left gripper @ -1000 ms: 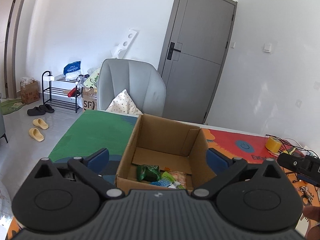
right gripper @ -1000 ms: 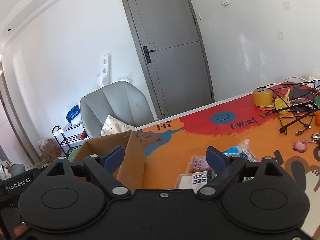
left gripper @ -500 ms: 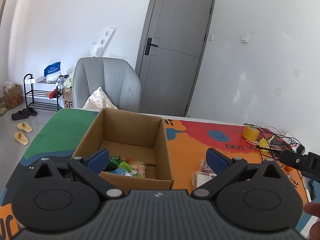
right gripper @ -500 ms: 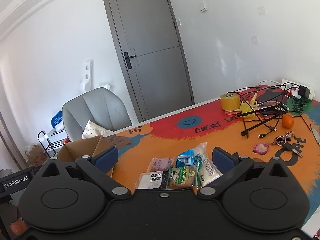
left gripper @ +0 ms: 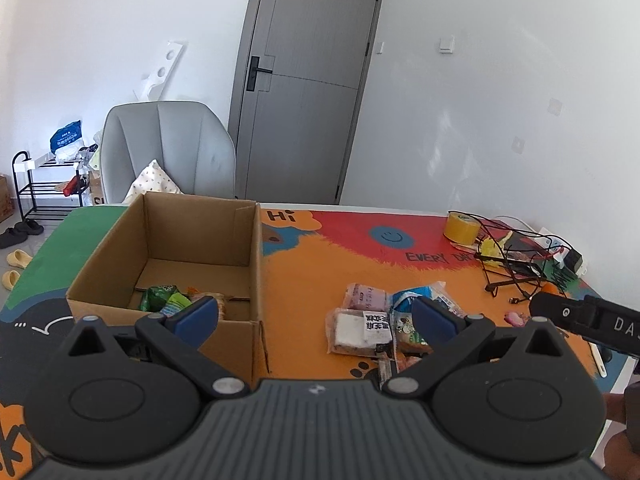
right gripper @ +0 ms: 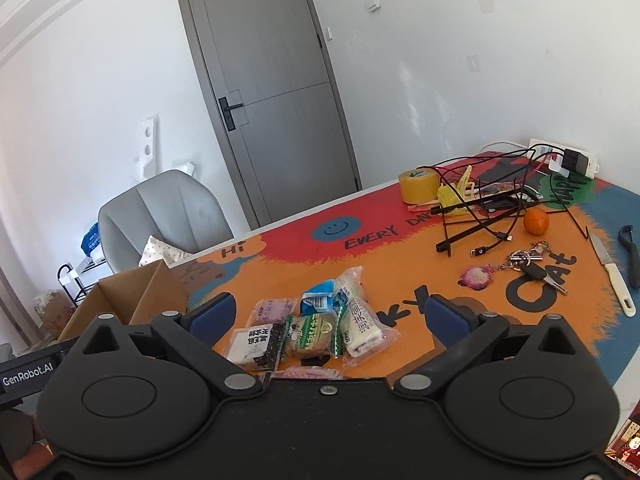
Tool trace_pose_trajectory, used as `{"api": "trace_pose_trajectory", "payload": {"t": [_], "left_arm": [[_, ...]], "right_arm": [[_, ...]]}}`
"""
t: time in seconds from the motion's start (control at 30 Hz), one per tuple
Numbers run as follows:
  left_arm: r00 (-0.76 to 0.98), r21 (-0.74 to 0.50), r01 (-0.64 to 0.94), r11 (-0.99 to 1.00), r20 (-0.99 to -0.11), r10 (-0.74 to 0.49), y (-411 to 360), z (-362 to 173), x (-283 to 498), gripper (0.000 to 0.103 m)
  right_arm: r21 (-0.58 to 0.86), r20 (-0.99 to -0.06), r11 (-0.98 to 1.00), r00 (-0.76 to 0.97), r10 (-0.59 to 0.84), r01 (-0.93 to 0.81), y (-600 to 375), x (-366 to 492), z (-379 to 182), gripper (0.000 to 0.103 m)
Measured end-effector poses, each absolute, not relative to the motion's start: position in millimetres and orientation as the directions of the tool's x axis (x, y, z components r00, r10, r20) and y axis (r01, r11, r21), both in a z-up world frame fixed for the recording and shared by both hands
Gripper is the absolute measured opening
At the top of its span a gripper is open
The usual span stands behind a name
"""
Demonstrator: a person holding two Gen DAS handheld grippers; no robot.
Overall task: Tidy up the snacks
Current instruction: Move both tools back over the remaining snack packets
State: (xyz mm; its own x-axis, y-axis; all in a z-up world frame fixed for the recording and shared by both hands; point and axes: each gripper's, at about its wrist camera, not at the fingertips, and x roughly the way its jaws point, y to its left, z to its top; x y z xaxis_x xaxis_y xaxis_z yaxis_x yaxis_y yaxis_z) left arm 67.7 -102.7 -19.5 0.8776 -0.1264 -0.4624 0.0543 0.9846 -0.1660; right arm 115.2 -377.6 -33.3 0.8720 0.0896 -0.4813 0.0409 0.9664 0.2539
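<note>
Cardboard box (left gripper: 168, 248): few snack packets inside | snack pile (right gripper: 312, 328) on mat: unsorted | left gripper (left gripper: 314, 314), right gripper (right gripper: 330, 316): spread apart, empty | task judged partly done.

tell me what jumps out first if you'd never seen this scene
A heap of wrapped snack packets lies on the bright orange cartoon mat, just ahead of the open right gripper. To its left stands an open cardboard box with a few snacks inside; tangled black cables clutter the far right.

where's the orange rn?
Right wrist view, far right of the mat: the orange sits beside the black cable tangle, just beyond the keys and left of the white-handled knife.
</note>
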Motion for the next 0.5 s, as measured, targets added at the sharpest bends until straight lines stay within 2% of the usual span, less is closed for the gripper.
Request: {"api": "trace_pose_trajectory", "payload": {"t": [0.23, 0.4, 0.5], "left_arm": [[0.864, -0.162, 0.069, 0.984, -0.483, -0.140, -122, -35, 74, 0.099], [0.846, -0.137, 0.096, 0.986, -0.511, -0.153, -142, -50, 82, 0.090], [0.829, -0.132, 0.106, 0.986, -0.536, -0.161, -151, -61, 90, 0.080]], "right_arm": [[0.254, -0.505, 0.966, 0.859, 0.086, 0.052, -380, 117, -51, 0.103], [0.271, -0.531, 0.960, 0.843, 0.090, 0.068, -391, 121, -68, 0.103], [0.290, -0.545, 0.954, 0.833, 0.095, 0.081, -399, 123, -79, 0.101]]}}
